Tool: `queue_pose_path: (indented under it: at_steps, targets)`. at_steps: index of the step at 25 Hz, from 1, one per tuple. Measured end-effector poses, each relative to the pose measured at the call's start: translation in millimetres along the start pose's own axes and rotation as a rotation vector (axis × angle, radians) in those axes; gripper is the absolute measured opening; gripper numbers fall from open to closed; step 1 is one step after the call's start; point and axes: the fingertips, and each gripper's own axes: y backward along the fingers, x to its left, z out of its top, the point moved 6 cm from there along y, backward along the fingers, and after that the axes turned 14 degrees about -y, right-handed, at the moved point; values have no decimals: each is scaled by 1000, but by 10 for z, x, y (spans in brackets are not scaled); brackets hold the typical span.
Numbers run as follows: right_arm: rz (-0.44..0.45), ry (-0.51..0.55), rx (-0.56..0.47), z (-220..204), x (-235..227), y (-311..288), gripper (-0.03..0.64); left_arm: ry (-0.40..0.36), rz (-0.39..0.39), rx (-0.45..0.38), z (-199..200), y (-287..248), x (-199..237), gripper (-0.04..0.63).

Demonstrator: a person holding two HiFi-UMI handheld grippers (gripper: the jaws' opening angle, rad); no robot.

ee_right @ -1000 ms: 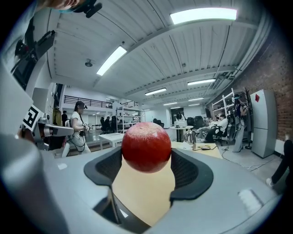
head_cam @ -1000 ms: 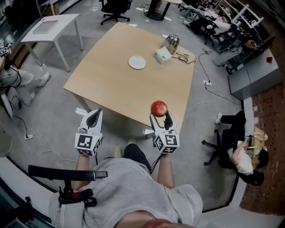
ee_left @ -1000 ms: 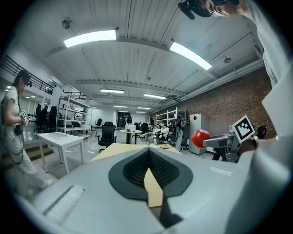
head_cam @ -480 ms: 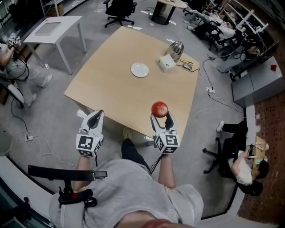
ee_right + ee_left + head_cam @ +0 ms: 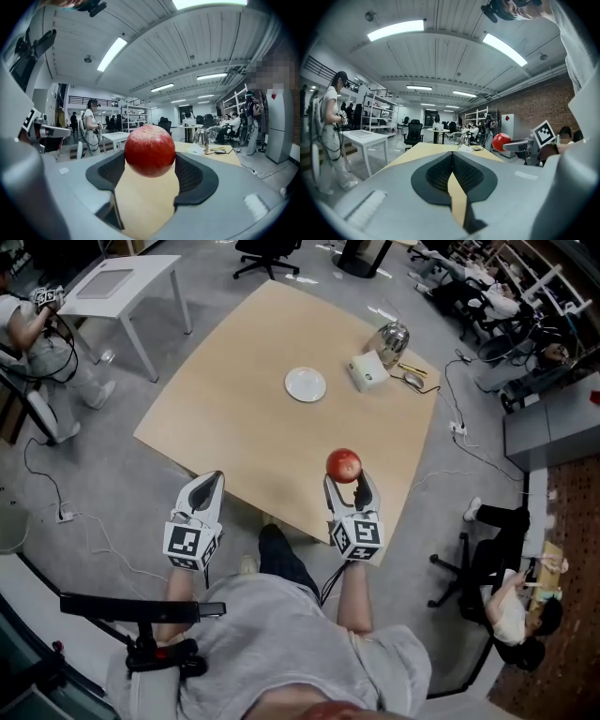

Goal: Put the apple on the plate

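— While both forearms are stretched forward side by side, how are the grippers posed?
— The left gripper (image 5: 206, 482) is held just short of the table (image 5: 216, 427), with its jaws brought together on nothing. The right gripper (image 5: 345, 482) is held over the table's near edge. The apple (image 5: 344, 465) is clamped between its fingertips, well apart from the plate (image 5: 306, 384).
— What is shown by one view alone?
— The plate is made out only in the head view. Ceiling lights are shown only in the gripper views.
— How many things are counted?
— Two grippers, one apple, one plate, one kettle (image 5: 390, 337) and one white box (image 5: 368, 371) are counted.
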Motion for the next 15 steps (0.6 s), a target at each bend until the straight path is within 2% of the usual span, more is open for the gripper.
queue_pose_path:
  at_steps: [15]
  targets:
    - [19, 25, 63, -117, -440, -747, 339, 24, 14, 63, -197, -709, 77, 18]
